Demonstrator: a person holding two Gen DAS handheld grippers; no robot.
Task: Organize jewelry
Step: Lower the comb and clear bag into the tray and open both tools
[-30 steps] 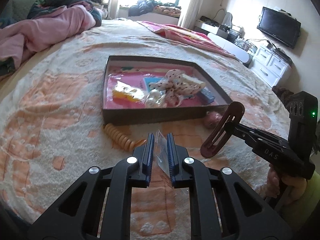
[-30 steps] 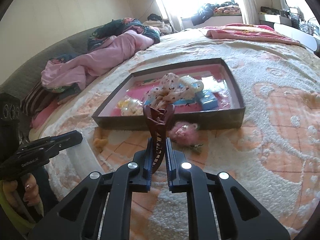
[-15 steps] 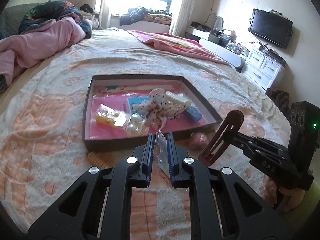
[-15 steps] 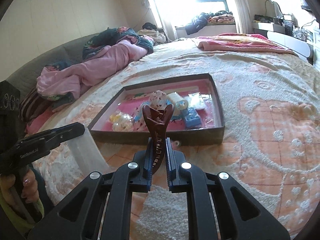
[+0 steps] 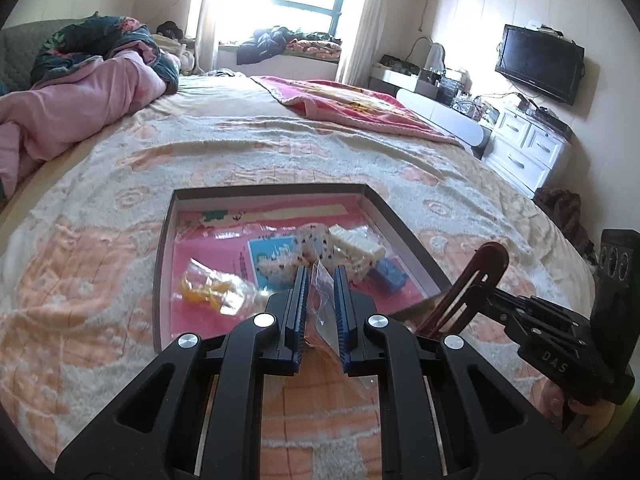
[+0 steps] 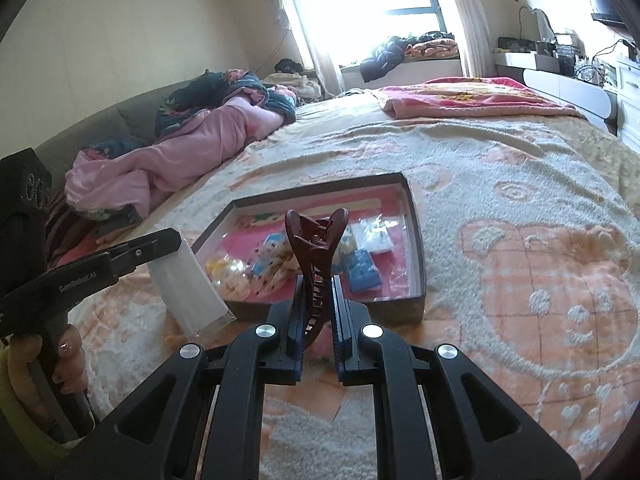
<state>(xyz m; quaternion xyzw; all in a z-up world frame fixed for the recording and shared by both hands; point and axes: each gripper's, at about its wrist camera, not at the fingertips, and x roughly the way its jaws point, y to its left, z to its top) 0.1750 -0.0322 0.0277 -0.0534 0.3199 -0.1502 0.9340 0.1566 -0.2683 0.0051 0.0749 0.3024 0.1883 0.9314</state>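
Carrying both items above the blanket just before the tray (image 6: 416, 240), we risk drops; our left gripper (image 5: 321, 304) pinches only a slippery clear bag (image 5: 326, 312); our right gripper (image 6: 317, 312) clamps the brown hair claw (image 6: 316, 256) low, so it could pivot.

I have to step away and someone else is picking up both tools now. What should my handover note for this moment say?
Left hand-held gripper: shut on a small clear plastic bag, held above the blanket just short of the box.
Right hand-held gripper: shut on a dark red claw hair clip, teeth down in the pads.
Shallow box with pink lining lies on the bed and already holds a polka-dot bow, a yellow bagged item, a blue piece and a white bagged piece.
Left to do: probably clip into bag, then both into the box.
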